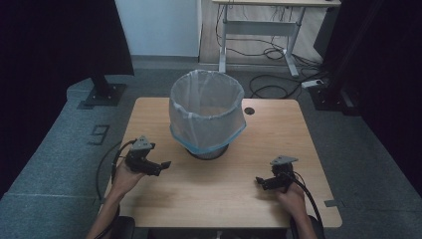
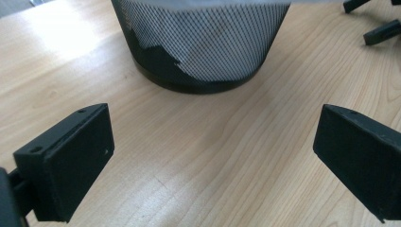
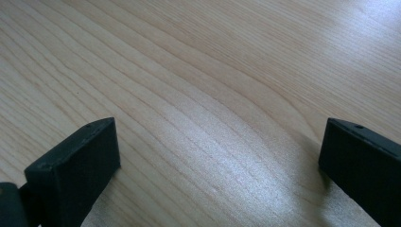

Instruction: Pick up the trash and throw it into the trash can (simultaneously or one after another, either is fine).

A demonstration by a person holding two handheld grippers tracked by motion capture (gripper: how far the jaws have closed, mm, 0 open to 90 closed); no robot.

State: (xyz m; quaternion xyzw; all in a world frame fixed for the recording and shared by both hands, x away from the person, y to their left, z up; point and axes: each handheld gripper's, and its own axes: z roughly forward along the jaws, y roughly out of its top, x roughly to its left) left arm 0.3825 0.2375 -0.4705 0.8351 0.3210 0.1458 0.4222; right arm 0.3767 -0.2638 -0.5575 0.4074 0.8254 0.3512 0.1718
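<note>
A black mesh waste bin [image 1: 207, 117], lined with a white bag whose edge folds over the rim, stands at the middle of the wooden table [image 1: 229, 199]. My left gripper [image 1: 161, 168] rests at the table's left, held in a hand, jaws wide apart and empty. In the left gripper view the gripper [image 2: 213, 156] points at the bin's base [image 2: 198, 52] a short way ahead. My right gripper [image 1: 260, 182] sits at the front right, also open and empty. In the right gripper view the gripper [image 3: 220, 161] has bare table wood [image 3: 203, 85] between its jaws.
A round cable hole [image 1: 249, 110] lies in the table top right of the bin. The right gripper's jaw tips [image 2: 378, 30] appear at the top right of the left gripper view. A desk frame [image 1: 259, 30] with cables stands behind on the grey floor.
</note>
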